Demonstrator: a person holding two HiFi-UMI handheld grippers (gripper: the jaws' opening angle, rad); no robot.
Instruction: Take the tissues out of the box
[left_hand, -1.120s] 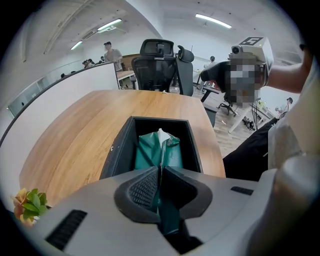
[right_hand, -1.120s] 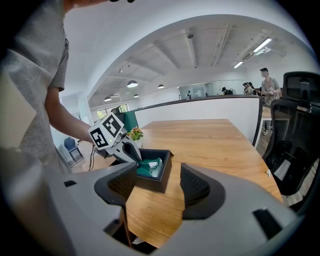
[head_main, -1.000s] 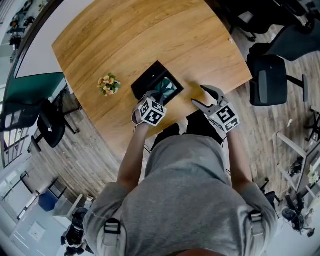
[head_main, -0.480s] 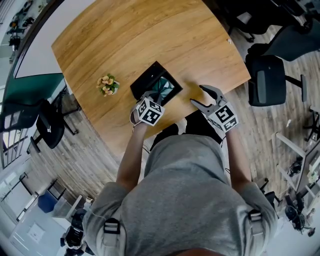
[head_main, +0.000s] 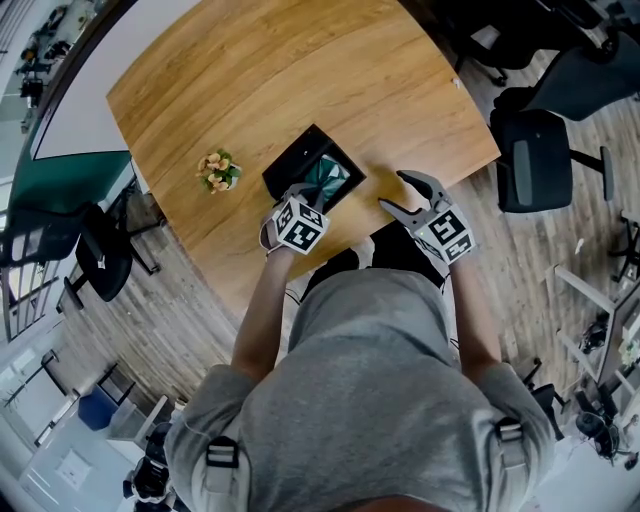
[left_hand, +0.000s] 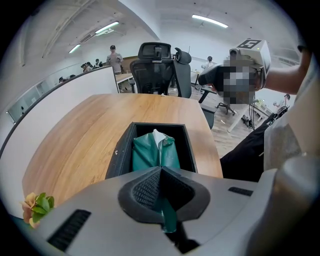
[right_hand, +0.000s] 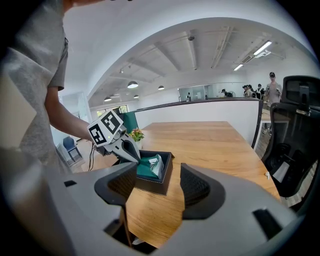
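Head view: one light wooden table carries one open black rectangular box, one green soft tissue pack lying inside that box, and one small potted plant with pale flowers standing just beside the box on its left. Two grippers are present. The left gripper points steeply down at the near end of the box, on the pack. The right gripper is held over the table edge to the right of the box, apart from it. One black office chair stands off the table's right corner. Left gripper view: the jaws are closed together with a strip of the green pack pinched between them. The rest of the pack sits in the box (one white tissue tip shows at its top). One high-backed black chair stands past the far table edge. Right gripper view: the jaws stand wide apart and hold nothing. The box and the bare table top show through the gap, well beyond the pads. The left gripper's tip rests on the pack there.
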